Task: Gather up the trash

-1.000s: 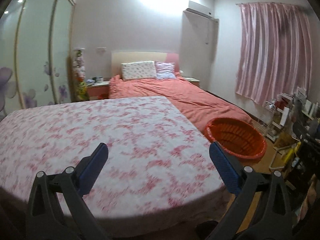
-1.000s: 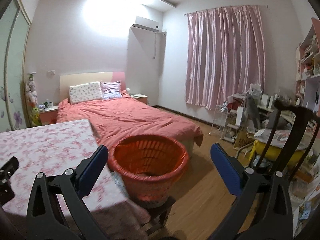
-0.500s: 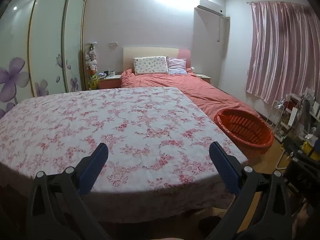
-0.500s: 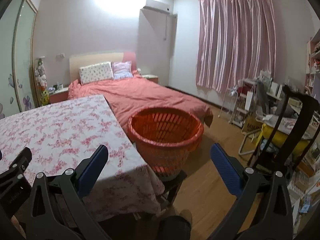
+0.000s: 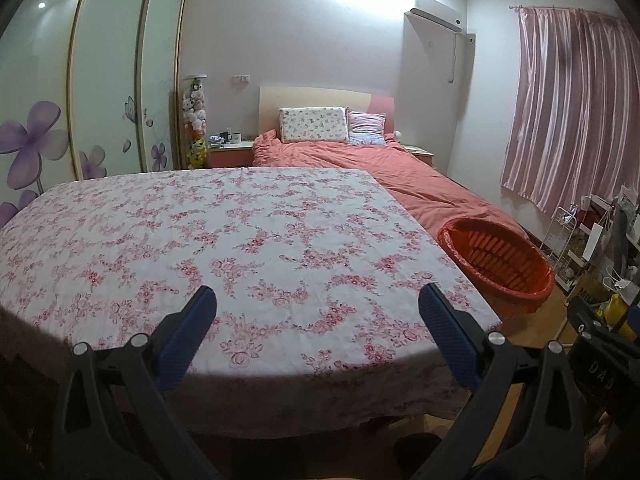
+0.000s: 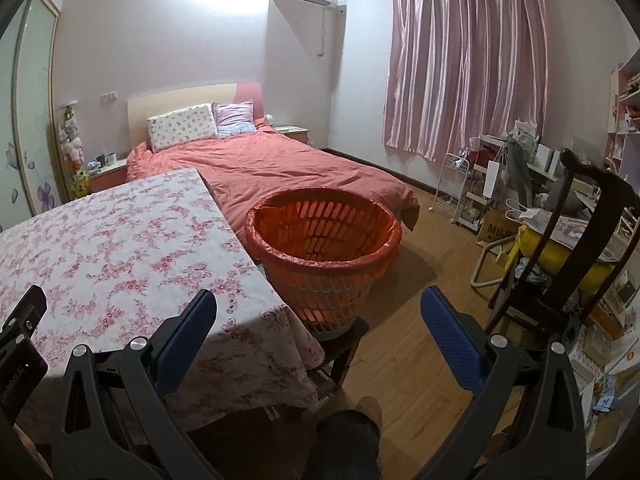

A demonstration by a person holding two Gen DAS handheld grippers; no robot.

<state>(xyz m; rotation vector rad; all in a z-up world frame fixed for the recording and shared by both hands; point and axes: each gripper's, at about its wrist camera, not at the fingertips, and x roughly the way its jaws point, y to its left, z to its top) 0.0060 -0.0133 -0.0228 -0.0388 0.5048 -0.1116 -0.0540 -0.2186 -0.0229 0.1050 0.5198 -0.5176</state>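
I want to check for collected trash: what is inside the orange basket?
The orange basket shows only its slatted inner wall and a liner over the rim. No trash is visible; the near wall hides its bottom.

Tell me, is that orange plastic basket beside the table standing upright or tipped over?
Upright. The orange slatted plastic basket stands on a dark stool, its round rim facing up. Its bottom is hidden, so cannot tell if it is empty.

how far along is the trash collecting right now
No progress shows. Done: nothing visible; what shows of the orange basket, lined with a bag, looks empty. In hand: nothing; the left hand-held gripper and right hand-held gripper are both open. Left: finding trash; none shows on the floral tablecloth.
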